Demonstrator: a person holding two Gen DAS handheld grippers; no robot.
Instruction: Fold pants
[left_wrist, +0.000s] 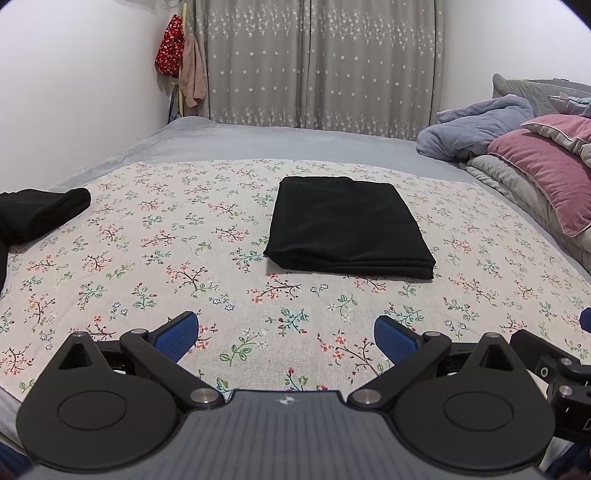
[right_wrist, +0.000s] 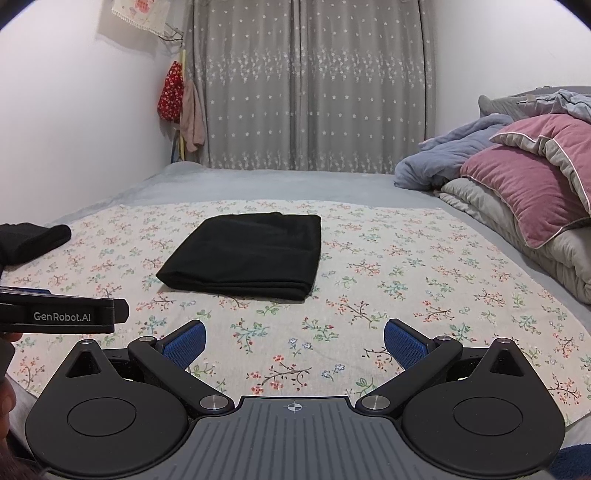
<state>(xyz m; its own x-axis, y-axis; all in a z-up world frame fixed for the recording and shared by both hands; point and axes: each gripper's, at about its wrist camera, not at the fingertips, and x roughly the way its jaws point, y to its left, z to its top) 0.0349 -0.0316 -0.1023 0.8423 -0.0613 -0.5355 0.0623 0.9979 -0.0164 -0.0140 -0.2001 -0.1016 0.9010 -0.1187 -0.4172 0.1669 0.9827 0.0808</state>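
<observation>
Black pants (left_wrist: 349, 227) lie folded into a flat rectangle on the floral sheet (left_wrist: 184, 266), ahead of both grippers; they also show in the right wrist view (right_wrist: 247, 254). My left gripper (left_wrist: 286, 338) is open and empty, held back from the pants above the sheet near the bed's front. My right gripper (right_wrist: 293, 341) is open and empty too, beside it to the right. The left gripper's body (right_wrist: 62, 314) shows at the left edge of the right wrist view.
Another black garment (left_wrist: 37, 214) lies at the sheet's left edge. Pink and grey pillows (left_wrist: 546, 177) and a blue blanket (left_wrist: 476, 129) pile up at the right. Grey curtains (left_wrist: 317, 62) hang behind the bed; a white wall runs along the left.
</observation>
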